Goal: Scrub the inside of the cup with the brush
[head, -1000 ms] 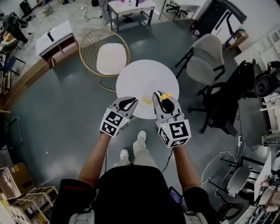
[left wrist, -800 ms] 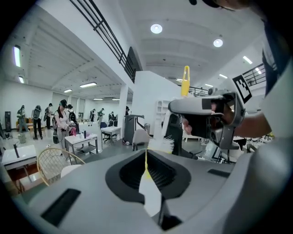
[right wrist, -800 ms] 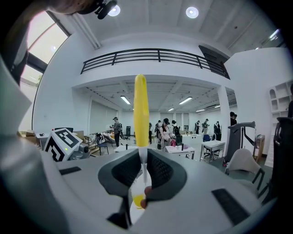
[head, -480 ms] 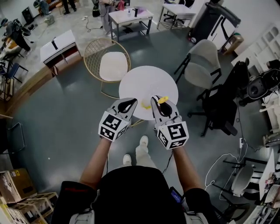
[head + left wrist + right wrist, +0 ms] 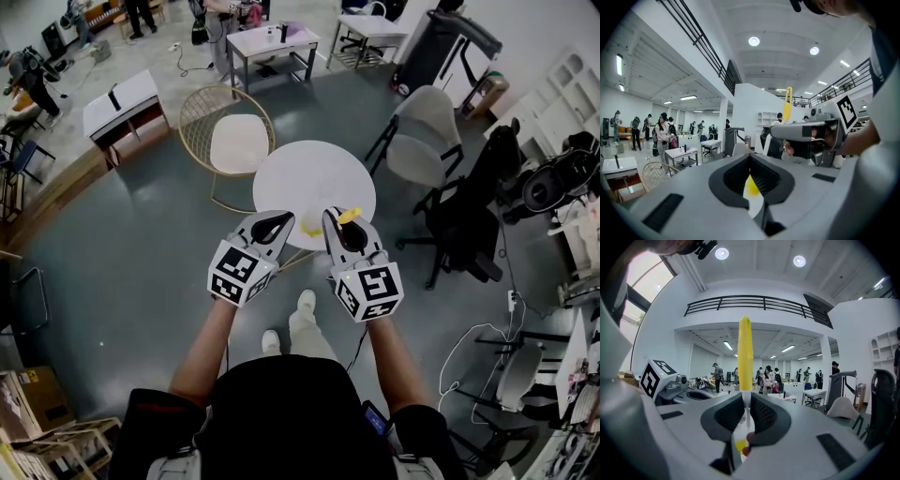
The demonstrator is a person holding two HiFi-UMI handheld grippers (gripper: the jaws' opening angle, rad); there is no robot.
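Note:
My right gripper (image 5: pixel 339 216) is shut on the brush (image 5: pixel 351 215). In the right gripper view its yellow handle (image 5: pixel 745 352) stands straight up from the jaws (image 5: pixel 746 399). My left gripper (image 5: pixel 285 218) is shut, with nothing visibly held. Both grippers are held high and level over the near edge of the round white table (image 5: pixel 314 173). A small yellow object, apparently the cup (image 5: pixel 312 225), lies on the table between them. It shows as a yellow patch (image 5: pixel 751 186) through the slit of the left jaws (image 5: pixel 750 158). The left gripper view also shows the right gripper (image 5: pixel 806 136) and the brush handle (image 5: pixel 787 104).
A wire-frame chair (image 5: pixel 225 131) stands at the table's far left and a grey office chair (image 5: pixel 422 141) at its far right. A black chair (image 5: pixel 473 220) is to the right. Desks and several people are farther back. My feet (image 5: pixel 286 323) are on the grey floor.
Both grippers stay side by side over the table's near edge. The surroundings have shifted a little in the picture as the head moved.

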